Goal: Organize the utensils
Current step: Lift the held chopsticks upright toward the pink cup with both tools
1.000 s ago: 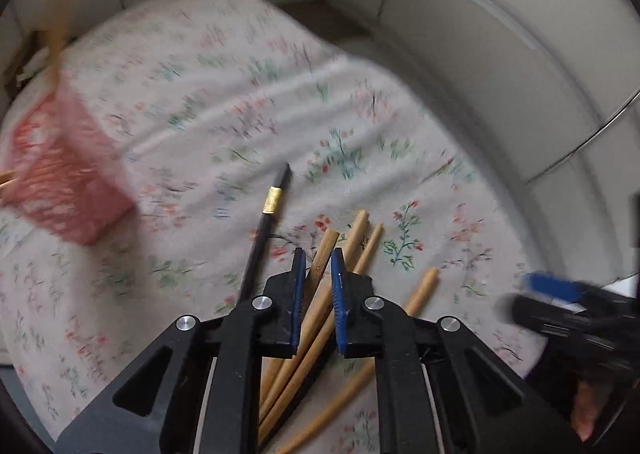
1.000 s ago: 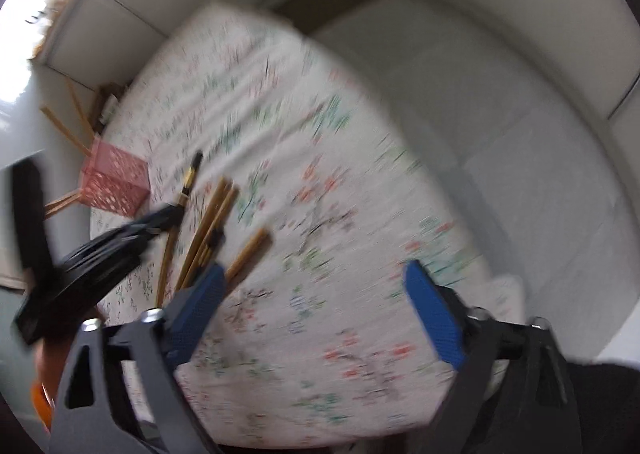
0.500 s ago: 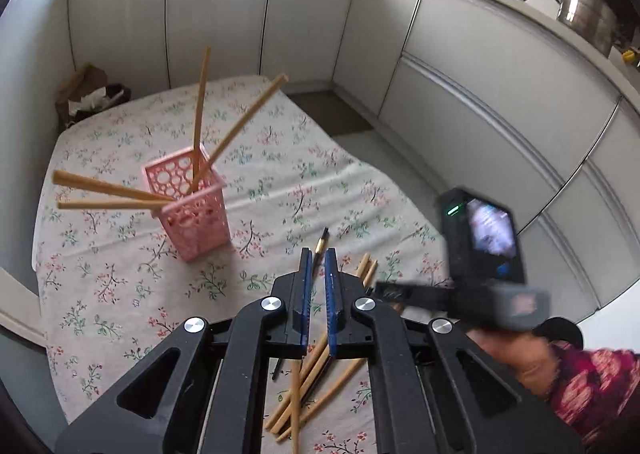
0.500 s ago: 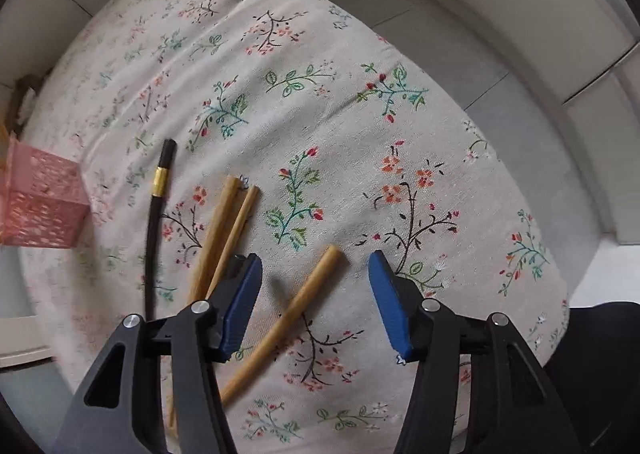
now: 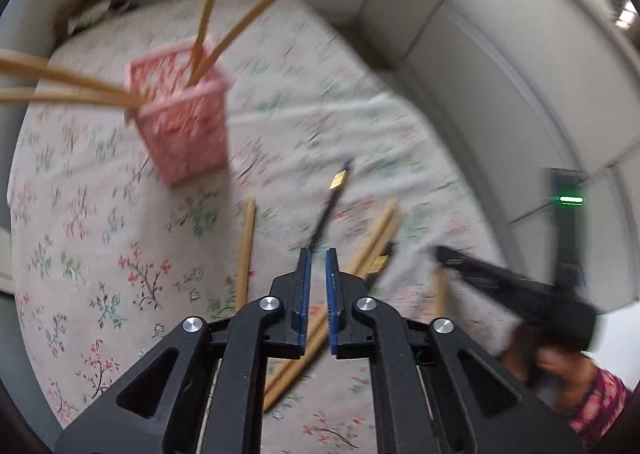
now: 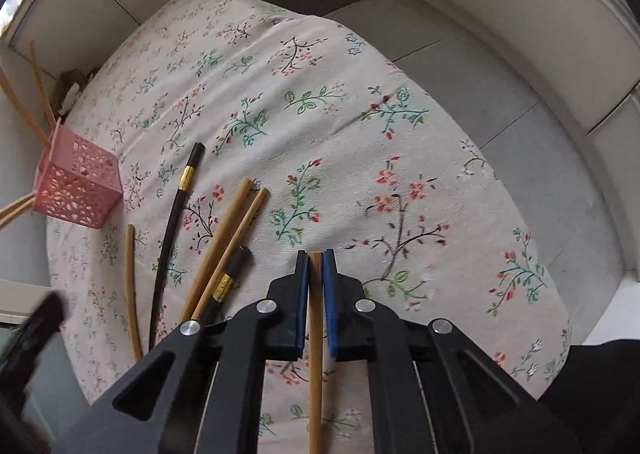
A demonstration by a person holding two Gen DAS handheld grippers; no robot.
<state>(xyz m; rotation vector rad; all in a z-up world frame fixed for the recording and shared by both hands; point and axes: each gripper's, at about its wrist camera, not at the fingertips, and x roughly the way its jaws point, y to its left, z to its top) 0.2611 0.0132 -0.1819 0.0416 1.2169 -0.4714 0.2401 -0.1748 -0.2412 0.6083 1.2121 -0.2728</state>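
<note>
While the left gripper (image 5: 315,254), blurred, opens on nothing, the right gripper (image 6: 316,254) clamps a wooden chopstick (image 6: 315,354), its lower end cut off.

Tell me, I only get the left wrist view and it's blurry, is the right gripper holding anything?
Observer: Yes. The right wrist view shows the right gripper shut on a wooden chopstick.
Operator: Where along it is the grip?
Observer: At the very end. Its tip sits level with the pad tips, and the rest runs back under the gripper.
Operator: How many black ones are on the cloth?
Observer: Two, each with a gold band. One black chopstick lies by itself, the other lies against a wooden pair.
</note>
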